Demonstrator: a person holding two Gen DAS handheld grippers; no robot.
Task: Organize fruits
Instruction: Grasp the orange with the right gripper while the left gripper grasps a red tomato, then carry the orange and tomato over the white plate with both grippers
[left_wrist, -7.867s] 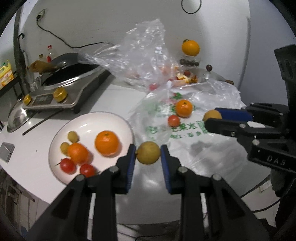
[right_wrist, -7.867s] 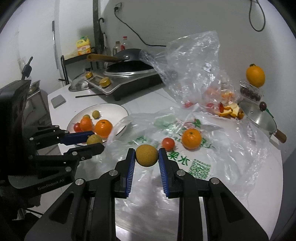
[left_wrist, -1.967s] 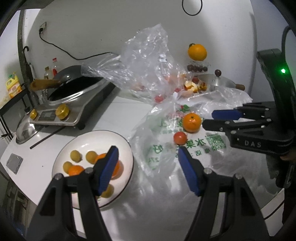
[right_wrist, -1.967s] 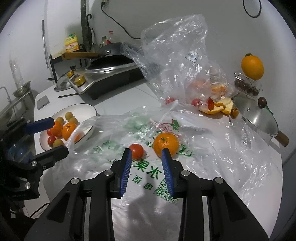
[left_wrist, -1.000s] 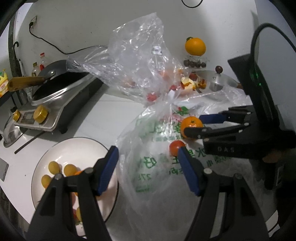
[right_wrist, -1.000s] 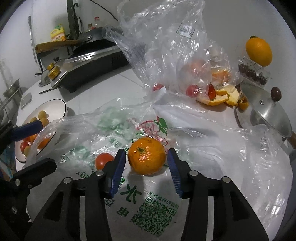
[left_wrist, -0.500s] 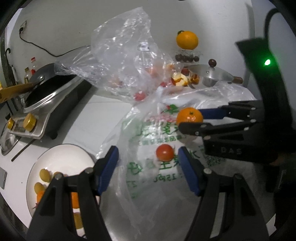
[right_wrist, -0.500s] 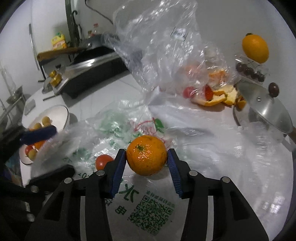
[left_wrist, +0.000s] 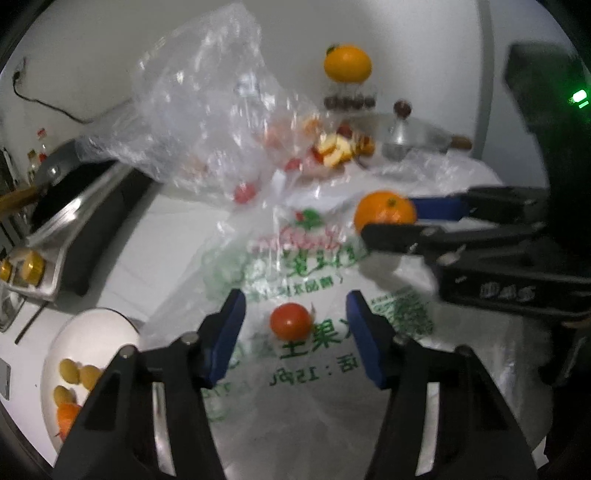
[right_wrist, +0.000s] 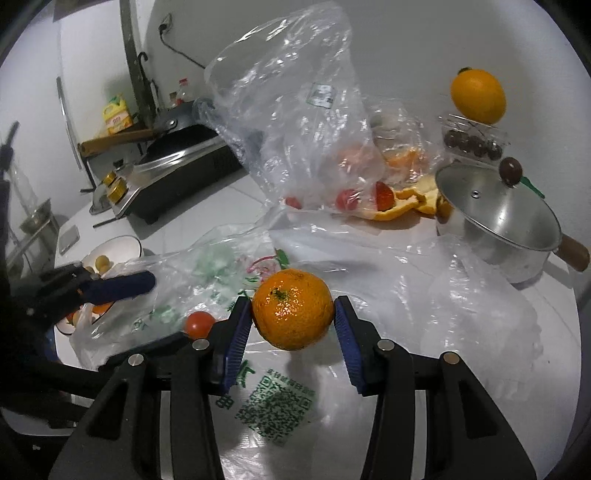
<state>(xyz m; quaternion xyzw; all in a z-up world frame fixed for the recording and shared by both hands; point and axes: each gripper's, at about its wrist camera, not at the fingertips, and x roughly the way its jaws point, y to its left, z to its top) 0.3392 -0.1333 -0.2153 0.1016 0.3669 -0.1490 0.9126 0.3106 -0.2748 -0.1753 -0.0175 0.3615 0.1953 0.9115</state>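
The mandarin (right_wrist: 293, 309) sits clamped between the blue pads of my right hand-held gripper (right_wrist: 293, 321), lifted just above the printed plastic bag (right_wrist: 273, 406) that lies flat over the white table (right_wrist: 229, 199). Beside the mandarin, lower and to its left, a small tomato (left_wrist: 290, 321) rests on the same bag, and my left hand-held gripper (left_wrist: 293, 332) hangs over it with its fingers spread wide apart, one to each side of the tomato and touching nothing. Further left of the mandarin, at the table's edge, a white plate (left_wrist: 92, 332) holds small yellow fruits and an orange one. Behind the mandarin a crumpled clear bag (right_wrist: 295, 110) stands tall, with red fruit showing through it and orange peel (right_wrist: 402, 206) lying at its foot. To the right of the mandarin and further back is a steel pot with a lid (right_wrist: 498, 218), and beyond it a large orange (right_wrist: 478, 96) perched on a clear box of dark round fruit (right_wrist: 472, 142). Far left of the mandarin, against the white wall, a cooktop (right_wrist: 177, 173) carries a dark pan.
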